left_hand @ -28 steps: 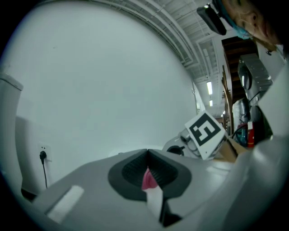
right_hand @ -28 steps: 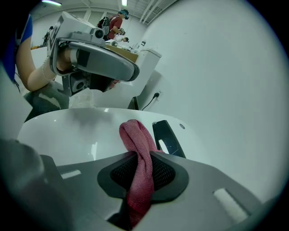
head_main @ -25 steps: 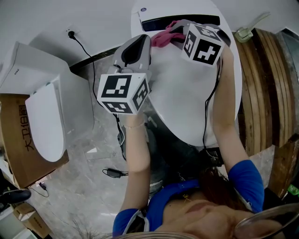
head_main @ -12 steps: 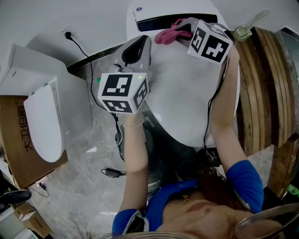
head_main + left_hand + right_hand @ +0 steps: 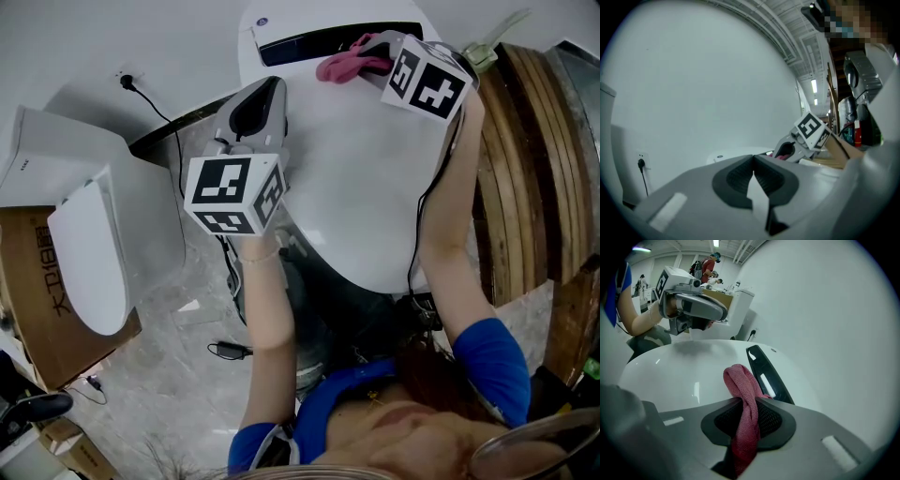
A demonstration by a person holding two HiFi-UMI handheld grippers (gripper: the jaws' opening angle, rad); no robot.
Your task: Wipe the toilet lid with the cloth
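My right gripper view gives me what the head view cannot: the right gripper's [image 5: 749, 405] two jaws are pinched on a twisted pink-red woven cloth [image 5: 740, 380], whose free end loops forward and rests on the glossy white oval toilet lid [image 5: 679, 369], just beside the long black panel [image 5: 765, 373] at the lid's back edge. From the head camera the cloth is only a small pink bunch at the far end of the lid, half covered by the gripper's marker cube.

My left gripper view shows the left gripper [image 5: 753, 161] with its jaws pressed together and nothing between them. It points across at the right gripper. From above it hovers over the lid's left rim, apart from the cloth.

A brown cardboard box [image 5: 23, 309] on the floor to the left holds a second white toilet [image 5: 89, 248]. Behind it a black cable runs down from a wall socket [image 5: 124, 79]. Curved brown wooden boards [image 5: 525, 169] stand close along the lid's right side, next to my right forearm.
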